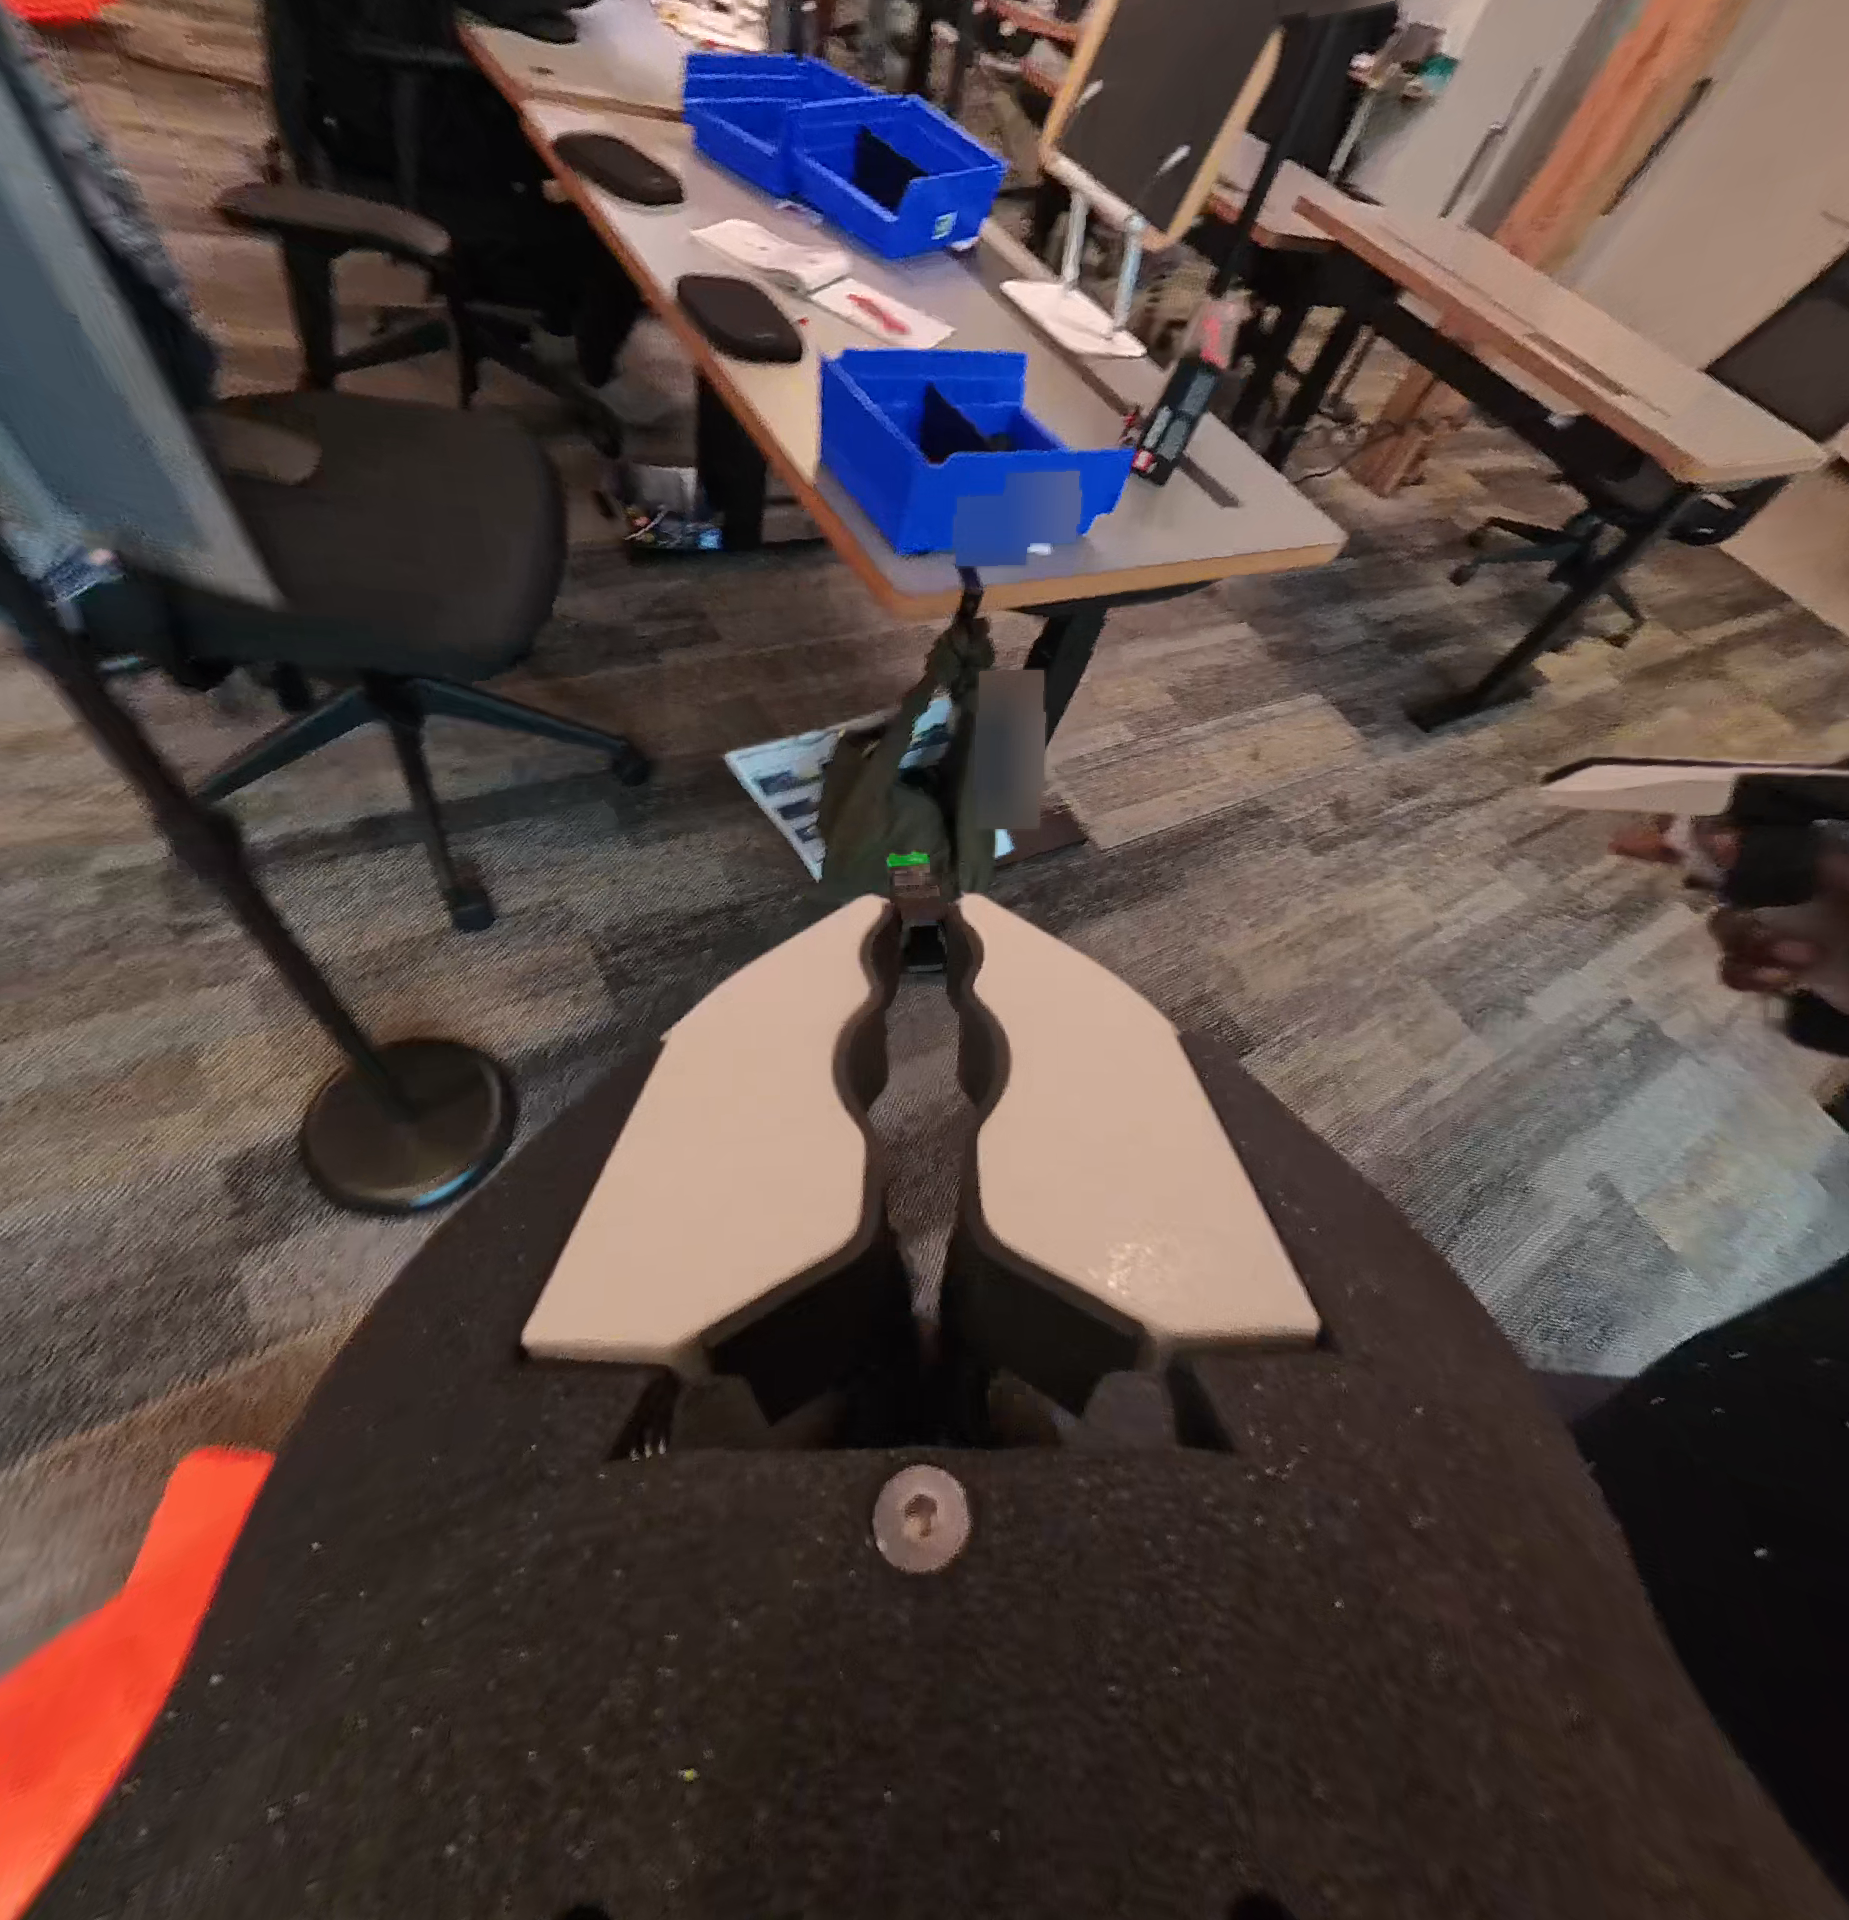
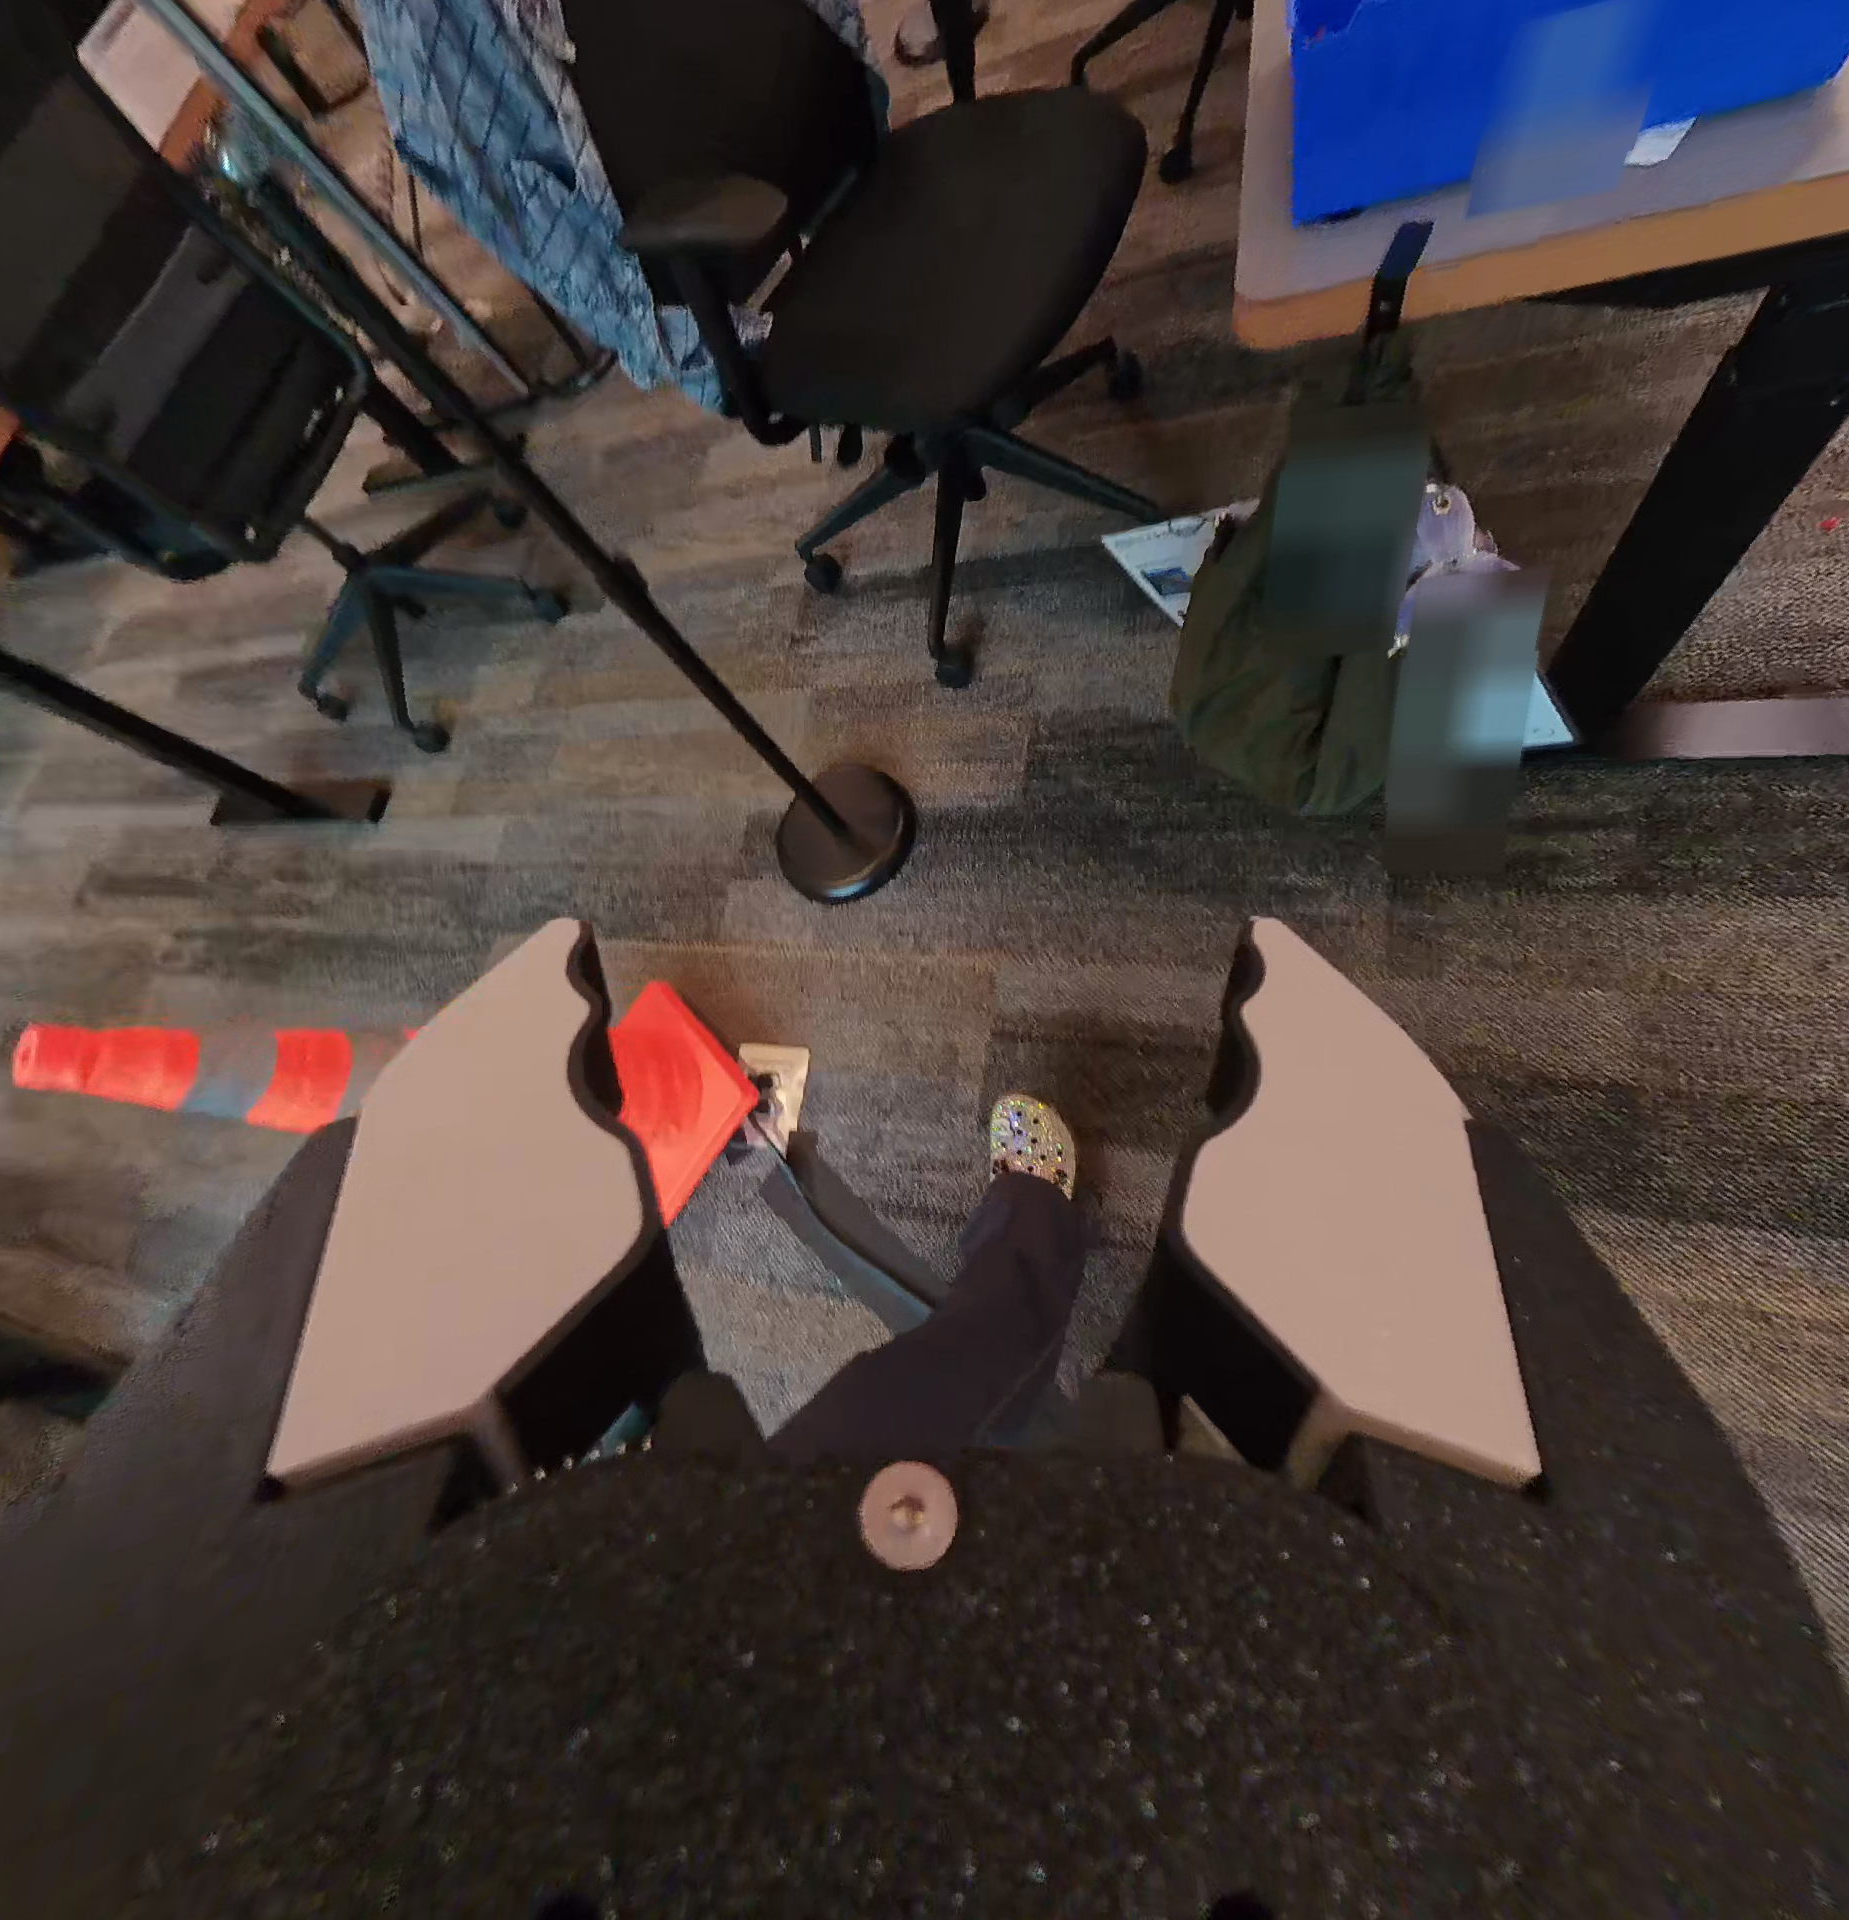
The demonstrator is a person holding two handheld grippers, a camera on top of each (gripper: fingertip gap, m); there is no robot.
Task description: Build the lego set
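Note:
My left gripper (image 1: 925,912) is shut on a small lego piece (image 1: 912,879) with a green top and a brown body. It pinches the piece at the fingertips and holds it in the air above the carpet. My right gripper (image 2: 915,935) is open and empty, pointing down at the floor. It also shows at the right edge of the left wrist view (image 1: 1720,790), held by a hand and well apart from the left gripper.
A grey table (image 1: 1190,551) with blue bins (image 1: 961,447) stands ahead. A dark green bag (image 2: 1284,665) hangs at its end. An office chair (image 2: 930,260), a pole stand's round base (image 2: 845,831) and an orange cone (image 2: 681,1091) are on the carpet. A person's leg and shoe (image 2: 1034,1138) are below.

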